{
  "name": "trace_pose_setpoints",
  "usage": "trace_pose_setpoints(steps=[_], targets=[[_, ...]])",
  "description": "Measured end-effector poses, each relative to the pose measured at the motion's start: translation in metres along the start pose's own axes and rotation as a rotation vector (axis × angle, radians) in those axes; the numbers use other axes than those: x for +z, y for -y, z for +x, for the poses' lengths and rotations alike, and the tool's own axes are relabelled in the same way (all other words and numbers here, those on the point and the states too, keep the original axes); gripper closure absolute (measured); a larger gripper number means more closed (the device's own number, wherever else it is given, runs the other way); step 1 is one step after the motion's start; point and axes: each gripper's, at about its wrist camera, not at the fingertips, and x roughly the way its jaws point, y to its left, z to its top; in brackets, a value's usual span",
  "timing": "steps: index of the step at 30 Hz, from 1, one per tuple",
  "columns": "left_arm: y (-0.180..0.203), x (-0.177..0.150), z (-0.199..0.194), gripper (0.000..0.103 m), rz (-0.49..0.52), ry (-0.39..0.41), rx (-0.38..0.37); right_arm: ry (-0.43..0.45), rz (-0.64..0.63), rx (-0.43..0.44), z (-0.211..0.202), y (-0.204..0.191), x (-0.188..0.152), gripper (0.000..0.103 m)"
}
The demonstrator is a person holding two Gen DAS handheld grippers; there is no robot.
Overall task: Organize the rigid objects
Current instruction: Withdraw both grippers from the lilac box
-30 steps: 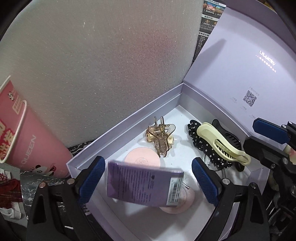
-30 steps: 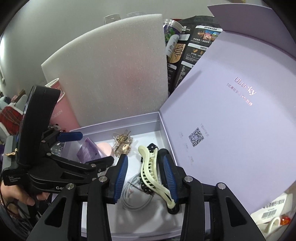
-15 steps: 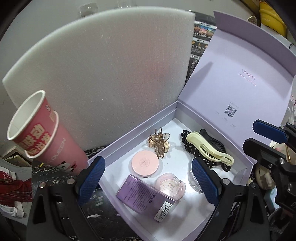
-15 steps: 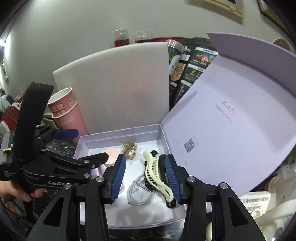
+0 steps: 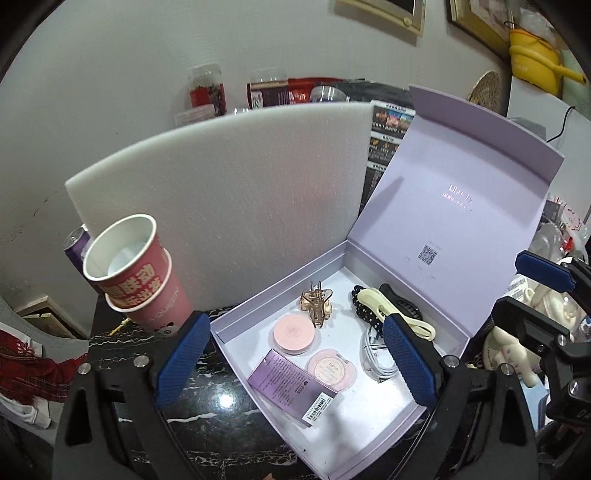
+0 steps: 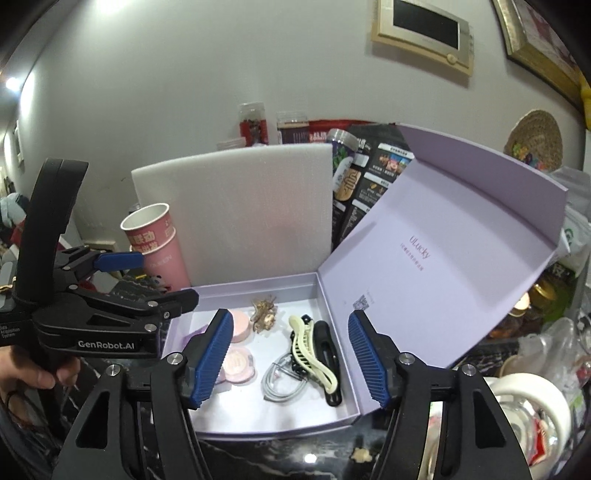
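Rear wall (image 6: 184, 92) plain grey-white, lightly scuffed; two framed pictures (image 6: 424, 33) hang upper right; a woven round mat (image 6: 535, 140) hangs beside them. Worktop (image 5: 221, 424) black marble, white-veined, reflecting an overhead light.

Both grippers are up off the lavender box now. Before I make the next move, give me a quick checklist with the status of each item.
1. Left gripper empty, jaws wide: ok.
2. Right gripper empty; its jaws are opening with nothing between them: ok.
3. Cream hair clip lies inside the lavender box, across the black clip: ok.
4. Purple carton in the box, flat on the floor near the front wall: ok.
5. Box lid stands open, clear of both grippers: ok.
6. Anything rigid left outside the box to collect: cannot tell; only the pink paper cups and background clutter show.
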Motion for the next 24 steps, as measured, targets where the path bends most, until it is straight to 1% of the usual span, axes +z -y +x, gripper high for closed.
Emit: trace_pose_setpoints(steps=[5,7,9,12,18,24], targets=[[0.001,-0.004,-0.023,0.007,-0.01,0.037,0.004,0.025,-0.003,-0.014,-0.02,-0.004,-0.002,0.031],[0.001,-0.008,-0.03,0.007,-0.012,0.044,0.005,0.029,-0.003,-0.017,-0.028,-0.007,-0.004,0.024],[0.003,-0.012,-0.037,0.007,-0.013,0.049,0.009,0.035,-0.002,-0.021,-0.035,-0.01,-0.007,0.024],[0.004,-0.02,-0.047,0.007,-0.013,0.057,0.017,0.032,0.006,-0.026,-0.042,-0.012,-0.012,0.017],[0.009,-0.039,-0.06,0.007,-0.016,0.056,0.028,0.024,0.014,-0.052,-0.052,-0.02,-0.027,0.017],[0.012,-0.055,-0.067,0.007,-0.034,0.05,0.032,0.004,0.027,-0.046,-0.058,-0.025,-0.04,0.017]])
